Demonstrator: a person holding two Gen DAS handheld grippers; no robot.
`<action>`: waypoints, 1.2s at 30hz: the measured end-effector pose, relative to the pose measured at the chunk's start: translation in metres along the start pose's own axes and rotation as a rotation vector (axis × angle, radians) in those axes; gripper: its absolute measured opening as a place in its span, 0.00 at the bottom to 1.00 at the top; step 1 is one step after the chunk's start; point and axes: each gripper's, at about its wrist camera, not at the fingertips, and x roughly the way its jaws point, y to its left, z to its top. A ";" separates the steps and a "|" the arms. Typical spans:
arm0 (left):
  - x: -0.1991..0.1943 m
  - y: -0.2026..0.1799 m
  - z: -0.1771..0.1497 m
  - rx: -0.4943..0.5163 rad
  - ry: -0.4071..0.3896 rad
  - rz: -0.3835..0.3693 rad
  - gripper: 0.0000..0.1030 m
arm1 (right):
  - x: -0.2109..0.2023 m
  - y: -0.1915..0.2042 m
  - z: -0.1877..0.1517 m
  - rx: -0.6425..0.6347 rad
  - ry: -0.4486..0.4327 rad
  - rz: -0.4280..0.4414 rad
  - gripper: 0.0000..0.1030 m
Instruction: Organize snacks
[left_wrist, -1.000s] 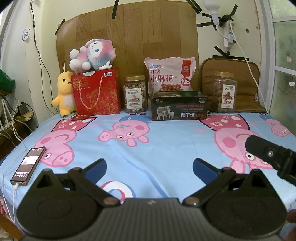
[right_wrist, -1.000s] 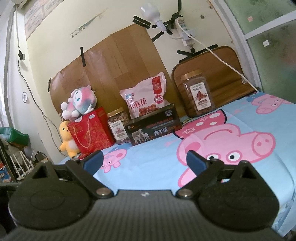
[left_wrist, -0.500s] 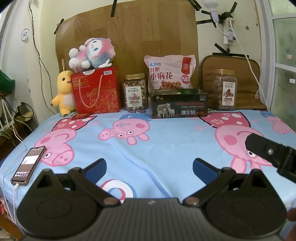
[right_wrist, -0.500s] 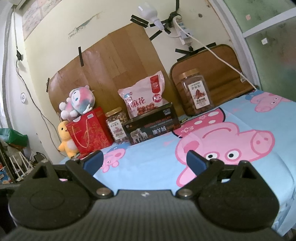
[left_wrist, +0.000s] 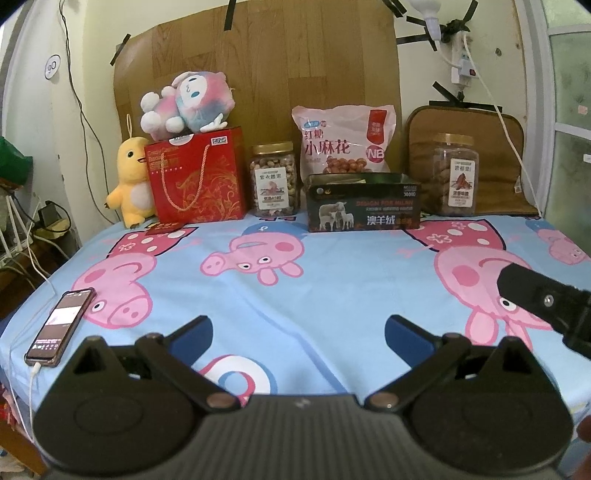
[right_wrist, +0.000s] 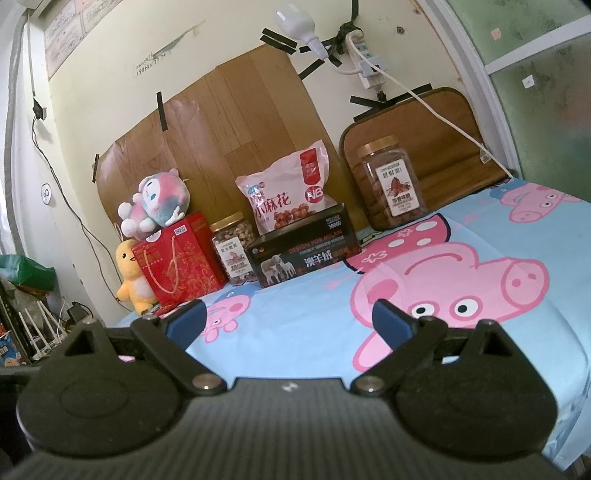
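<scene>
left tongs (left_wrist: 298, 334): spread wide, gripping nothing, over the pig-print sheet (left_wrist: 332, 280)
right tongs (right_wrist: 287, 318): also gaping, nothing in them
snacks: lined up along the back wall, red gift bag (left_wrist: 197, 176), nut jar (left_wrist: 274, 180), pink snack bag (left_wrist: 345, 142), dark box (left_wrist: 364, 206), second jar (left_wrist: 455, 174)
phone (left_wrist: 61, 326): sheet's left edge

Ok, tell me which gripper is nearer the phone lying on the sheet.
Left. The left gripper hovers over the sheet's near edge with the phone just off its left finger. The right gripper sits further right; the phone is outside its view.
</scene>
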 end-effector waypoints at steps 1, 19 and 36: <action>0.000 0.000 0.000 -0.001 -0.001 -0.001 1.00 | 0.000 0.000 0.000 0.000 0.000 -0.001 0.95; -0.004 -0.007 -0.004 0.036 -0.014 -0.030 1.00 | -0.001 -0.006 0.000 0.008 0.006 -0.016 0.95; -0.005 -0.013 0.001 0.020 -0.022 -0.020 1.00 | -0.010 -0.020 0.003 0.037 -0.015 -0.040 0.95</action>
